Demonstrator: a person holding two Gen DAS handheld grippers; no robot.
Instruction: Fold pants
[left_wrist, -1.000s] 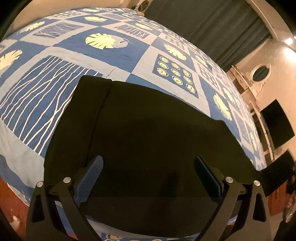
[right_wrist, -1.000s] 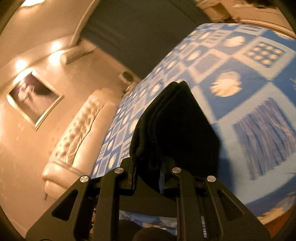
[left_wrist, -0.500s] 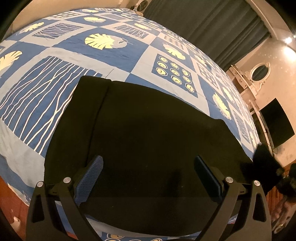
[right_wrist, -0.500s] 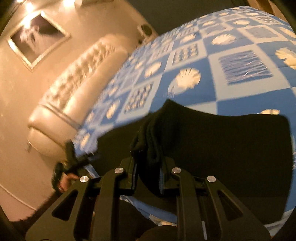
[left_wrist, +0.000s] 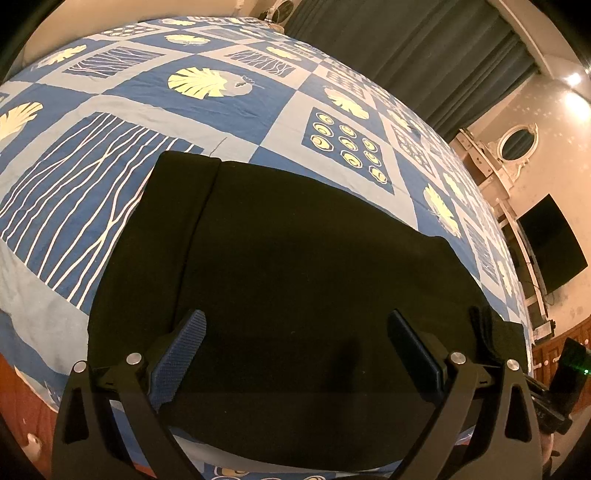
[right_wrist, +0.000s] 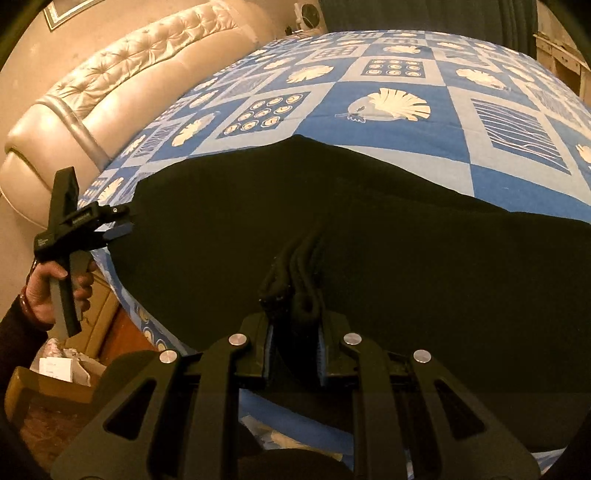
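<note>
The black pants (left_wrist: 303, 258) lie spread flat on the blue patterned bedspread (left_wrist: 147, 110). My left gripper (left_wrist: 295, 328) is open and empty, hovering just above the near part of the pants. In the right wrist view my right gripper (right_wrist: 293, 325) is shut on a bunched edge of the pants (right_wrist: 369, 229), with several folds of fabric standing up between the jaws. The left gripper (right_wrist: 118, 225) also shows there at the left edge of the pants, held by a hand.
A padded cream headboard (right_wrist: 110, 92) runs along the bed's far side. Dark curtains (left_wrist: 424, 55), a white dresser with oval mirror (left_wrist: 517, 142) and a black screen (left_wrist: 550, 243) stand beyond the bed. A cardboard box (right_wrist: 48, 384) sits on the floor.
My right gripper swung round and came down with the bunched fabric, laying the lifted part over the pants on the bed. The left gripper stayed open in place.
</note>
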